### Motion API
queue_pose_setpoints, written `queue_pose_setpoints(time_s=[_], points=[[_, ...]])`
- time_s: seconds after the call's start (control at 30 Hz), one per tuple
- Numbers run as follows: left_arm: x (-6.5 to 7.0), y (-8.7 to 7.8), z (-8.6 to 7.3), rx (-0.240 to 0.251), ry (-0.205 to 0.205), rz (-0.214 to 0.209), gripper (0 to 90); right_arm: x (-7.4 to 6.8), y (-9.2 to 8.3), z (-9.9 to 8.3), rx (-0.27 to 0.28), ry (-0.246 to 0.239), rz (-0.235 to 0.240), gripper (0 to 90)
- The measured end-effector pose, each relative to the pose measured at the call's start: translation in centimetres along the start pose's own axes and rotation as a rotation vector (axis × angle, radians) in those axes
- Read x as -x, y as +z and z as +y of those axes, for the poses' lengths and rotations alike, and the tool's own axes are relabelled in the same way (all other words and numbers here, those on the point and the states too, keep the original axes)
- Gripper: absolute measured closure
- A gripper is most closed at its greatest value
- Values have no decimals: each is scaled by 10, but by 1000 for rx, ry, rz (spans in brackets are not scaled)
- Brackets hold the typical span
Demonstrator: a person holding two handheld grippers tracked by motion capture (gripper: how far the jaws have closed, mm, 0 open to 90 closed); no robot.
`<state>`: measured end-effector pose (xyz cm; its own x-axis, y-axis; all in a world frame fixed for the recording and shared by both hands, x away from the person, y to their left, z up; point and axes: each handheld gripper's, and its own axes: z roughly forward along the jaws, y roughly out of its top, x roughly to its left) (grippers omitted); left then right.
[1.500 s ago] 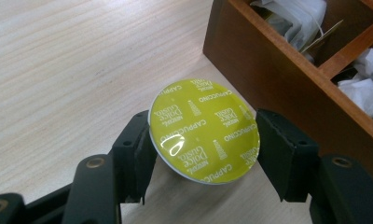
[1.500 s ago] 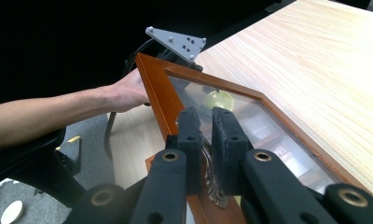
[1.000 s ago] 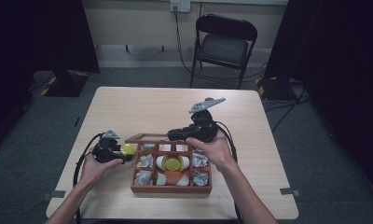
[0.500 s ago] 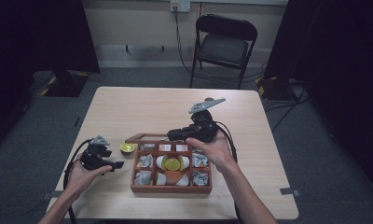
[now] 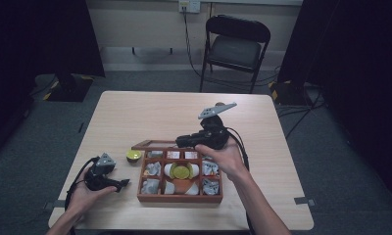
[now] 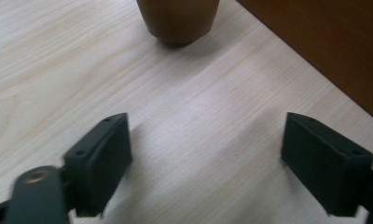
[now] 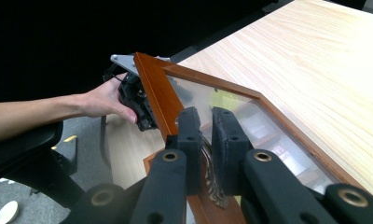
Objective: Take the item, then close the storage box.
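High view: two claws (image 5: 119, 183) (image 5: 182, 142), one box (image 5: 180, 198), one cup (image 5: 133, 155)

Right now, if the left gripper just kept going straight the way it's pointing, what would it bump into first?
Probably the small brown cup, straight ahead of the open left gripper on bare table. The wooden box sits off to one side; depth is hard to judge.

Curtained studio: folding chair (image 5: 237, 46), cabled floor (image 5: 47, 122)

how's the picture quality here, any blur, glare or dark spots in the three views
High view: table evenly lit, surroundings dark, slightly soft. Left gripper view: sharp woodgrain, soft shadows beside the left gripper, its near edge blurred. Right gripper view: black background, right gripper blurred up close, hazy glare on the lid.
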<state>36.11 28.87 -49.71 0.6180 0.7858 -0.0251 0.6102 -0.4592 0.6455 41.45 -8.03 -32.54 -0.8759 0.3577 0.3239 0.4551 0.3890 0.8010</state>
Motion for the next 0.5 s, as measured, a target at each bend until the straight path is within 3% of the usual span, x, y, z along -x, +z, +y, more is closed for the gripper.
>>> queue_pose_setpoints(time_s=[0.07, 0.13, 0.5], points=[[-2, 3, -8, 77, 9, -6, 117, -1, 0, -1, -2, -2, 0, 823], [-3, 4, -11, 104, 12, -13, 95, -1, 0, -1, -4, -2, -2, 822], [-2, 5, -10, 108, 5, -3, 77, -6, 2, -6, -24, -10, -5, 821]])
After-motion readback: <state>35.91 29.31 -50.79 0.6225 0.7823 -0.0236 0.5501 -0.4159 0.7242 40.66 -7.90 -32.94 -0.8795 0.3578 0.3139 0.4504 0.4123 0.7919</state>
